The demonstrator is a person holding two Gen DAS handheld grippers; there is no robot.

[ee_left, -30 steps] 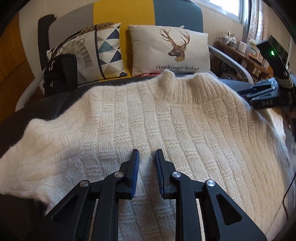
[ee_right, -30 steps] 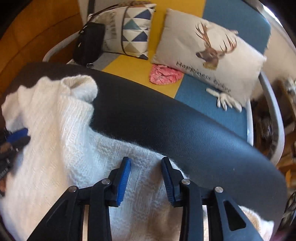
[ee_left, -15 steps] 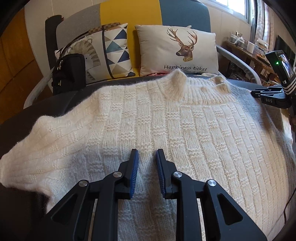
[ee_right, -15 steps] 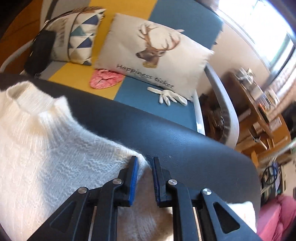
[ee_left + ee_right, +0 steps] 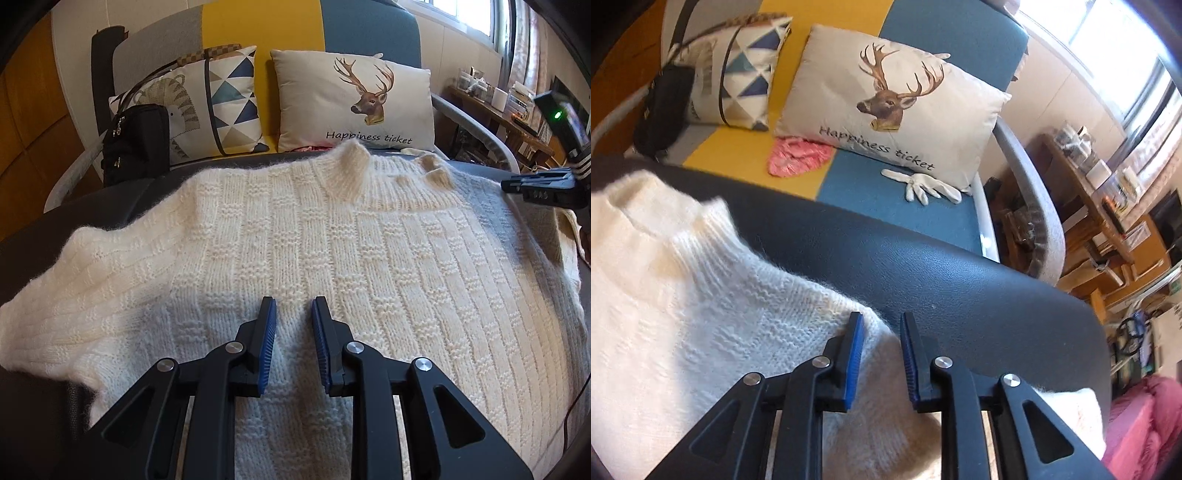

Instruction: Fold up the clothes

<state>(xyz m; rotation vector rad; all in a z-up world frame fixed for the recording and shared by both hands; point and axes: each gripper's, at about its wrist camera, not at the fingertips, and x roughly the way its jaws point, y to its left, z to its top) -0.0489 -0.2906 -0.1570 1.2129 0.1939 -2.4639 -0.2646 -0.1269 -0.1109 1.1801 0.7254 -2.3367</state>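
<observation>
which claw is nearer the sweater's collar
Right. The right claw sits at the shoulder edge of the sweater, just beside the collar. The left claw is down over the mid body.

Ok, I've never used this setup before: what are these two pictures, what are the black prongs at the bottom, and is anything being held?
There is no robot arm here. A person holds a hand tool with two fingers in each hand, and a camera on each tool looks forward along them. One picture is from the left gripper, the other from the right gripper. A cream knitted sweater lies spread on a dark padded surface. Behind it is a sofa with a deer cushion. The left fingers stand slightly apart over the sweater's body, pinching nothing. The right fingers have just been opening; the sweater's shoulder edge lies in the gap, but the pads do not seem to press it. Nothing looks held.
</observation>
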